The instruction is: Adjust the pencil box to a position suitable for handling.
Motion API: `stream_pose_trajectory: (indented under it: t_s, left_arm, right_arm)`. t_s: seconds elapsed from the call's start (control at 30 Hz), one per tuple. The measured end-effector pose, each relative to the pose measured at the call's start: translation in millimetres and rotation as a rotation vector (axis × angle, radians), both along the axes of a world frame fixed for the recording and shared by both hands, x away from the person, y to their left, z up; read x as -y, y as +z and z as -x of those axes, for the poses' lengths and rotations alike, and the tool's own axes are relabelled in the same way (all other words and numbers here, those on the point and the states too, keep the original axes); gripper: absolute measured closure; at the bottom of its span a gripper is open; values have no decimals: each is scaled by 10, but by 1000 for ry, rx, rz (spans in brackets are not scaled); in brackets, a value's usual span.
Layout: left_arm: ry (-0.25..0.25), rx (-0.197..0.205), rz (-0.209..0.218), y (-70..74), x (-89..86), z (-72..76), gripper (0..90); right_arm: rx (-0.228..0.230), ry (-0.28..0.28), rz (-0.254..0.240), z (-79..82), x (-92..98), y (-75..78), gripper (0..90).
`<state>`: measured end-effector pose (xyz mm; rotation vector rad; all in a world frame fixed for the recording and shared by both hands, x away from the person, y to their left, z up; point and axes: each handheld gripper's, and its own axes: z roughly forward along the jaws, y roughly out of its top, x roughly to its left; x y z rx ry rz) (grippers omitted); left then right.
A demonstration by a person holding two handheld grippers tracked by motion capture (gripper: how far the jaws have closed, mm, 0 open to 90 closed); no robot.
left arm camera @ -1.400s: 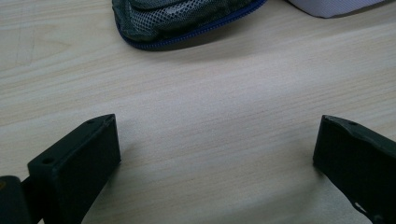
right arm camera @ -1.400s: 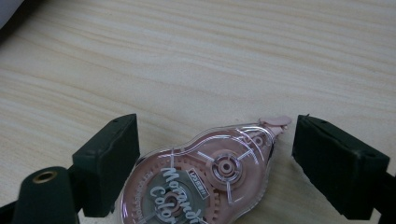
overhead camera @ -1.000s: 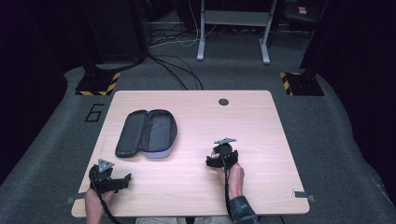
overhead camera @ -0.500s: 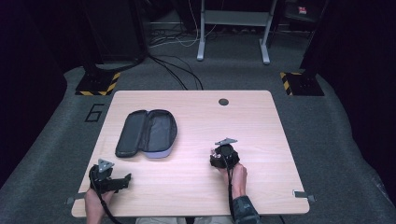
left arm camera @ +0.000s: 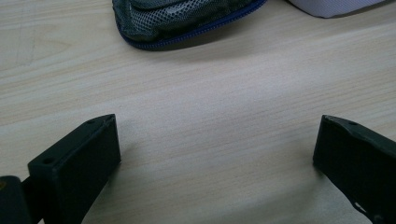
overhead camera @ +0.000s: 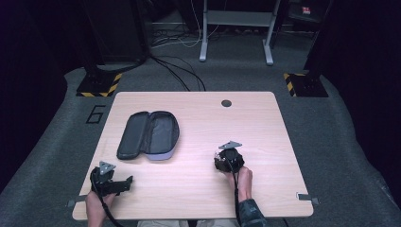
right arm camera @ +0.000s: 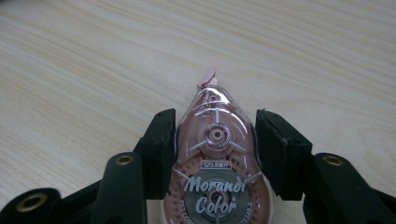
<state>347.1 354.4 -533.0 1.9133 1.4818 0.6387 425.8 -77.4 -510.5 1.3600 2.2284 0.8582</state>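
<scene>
The right tongs [right arm camera: 215,140] have just closed on the tape roller [right arm camera: 215,163]; the open case [overhead camera: 150,135] lies far-left. Left tongs [left arm camera: 217,154] gape empty.

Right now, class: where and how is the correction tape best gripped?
Across its two flat-ish side edges, near the wide round body, coming from behind its tail. The correction tape lies flat, tip pointing away; the right gripper has just closed on exactly those sides.

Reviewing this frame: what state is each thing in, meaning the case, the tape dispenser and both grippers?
Pencil case: unzipped, lying open flat on the table.
Correction tape dispenser: flat on the table, clamped on both sides, pink tip pointing away.
Right gripper: jaws have just closed onto the dispenser.
Left gripper: jaws wide apart, nothing between them.
</scene>
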Motion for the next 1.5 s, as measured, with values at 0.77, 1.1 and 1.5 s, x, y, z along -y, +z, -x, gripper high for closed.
stream_pose_trajectory:
  t_s: [0.77,1.1,1.5]
  left_arm:
    - [1,0,0,0,1,0,3]
    - [2,1,0,-1,2,1,3]
    - [0,1,-3,1,-2,-2,4]
  right_arm:
    - [-38,-142,65,246,957,298,494]
    - [-89,-204,59,319,1222,89,492]
    - [-66,-193,-27,355,1313,33,144]
